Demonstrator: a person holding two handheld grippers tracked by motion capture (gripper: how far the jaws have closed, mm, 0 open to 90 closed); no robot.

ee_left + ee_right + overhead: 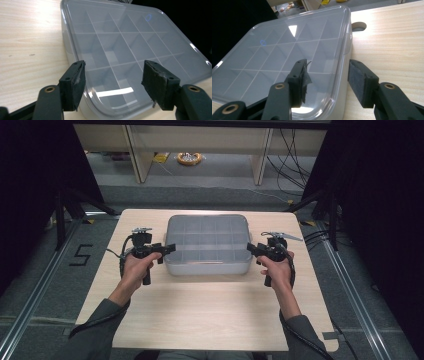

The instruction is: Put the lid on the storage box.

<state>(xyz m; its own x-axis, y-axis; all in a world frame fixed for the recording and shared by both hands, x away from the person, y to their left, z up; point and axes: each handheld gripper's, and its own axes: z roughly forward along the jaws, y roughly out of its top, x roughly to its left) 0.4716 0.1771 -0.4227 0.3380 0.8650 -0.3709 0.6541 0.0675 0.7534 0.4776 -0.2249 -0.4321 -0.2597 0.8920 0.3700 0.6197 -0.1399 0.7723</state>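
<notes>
Fingers (169,248) of the left gripper (146,249) and right gripper (269,251) flank the translucent grey lidded compartment box (207,244) at 9 and 3 o'clock; its long axis runs 9-to-3 on the pale wooden surface (200,315), open toward 6. Left gripper view: fingers (75,85) apart over the box's corner. Right gripper view: fingers (359,81) apart, straddling its side edge.

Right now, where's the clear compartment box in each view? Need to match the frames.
High view: the compartment box sits mid-table, between the left gripper and the right gripper.
Left gripper view: it runs from upper left to lower right, beyond the open jaws.
Right gripper view: it covers the left and centre.
Shared landmark: the lid's divider grid.
</notes>
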